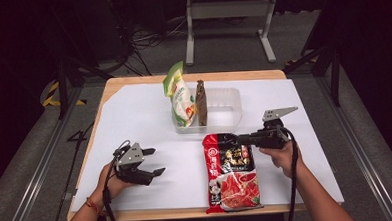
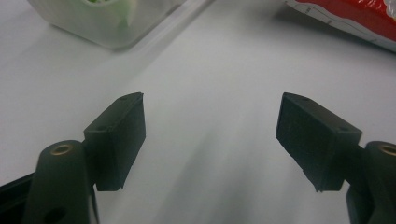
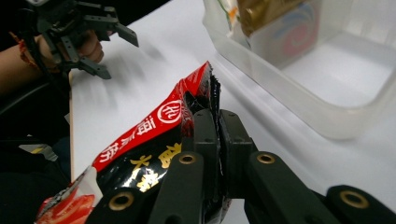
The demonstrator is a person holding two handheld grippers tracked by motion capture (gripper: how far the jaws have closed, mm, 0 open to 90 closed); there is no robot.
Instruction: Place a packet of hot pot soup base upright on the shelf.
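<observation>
The red and black packet (image 1: 231,173) lies lengthwise on the white sheet (image 1: 134,118) covering the bench (image 1: 132,81), at the near edge, just in front of the clear plastic tub (image 1: 226,111). Its far top edge is pinched between the fingers of the right gripper (image 1: 239,138); the right gripper view confirms this, with the two black fingers (image 3: 205,130) pressed together on the crumpled corner of the packet (image 3: 154,135), which is raised off the sheet at that end. The rest of the packet rests on the sheet. The tub stands just beyond, its near wall (image 3: 280,88) close to the gripped corner but apart from it. Inside the tub, against its left end, a green and white packet (image 1: 180,96) and a brown packet (image 1: 201,102) stand upright side by side. The left gripper (image 1: 153,162) sits well to the left of the red packet, low over the bare sheet; its fingers (image 2: 119,135) stand wide apart with nothing between them.
</observation>
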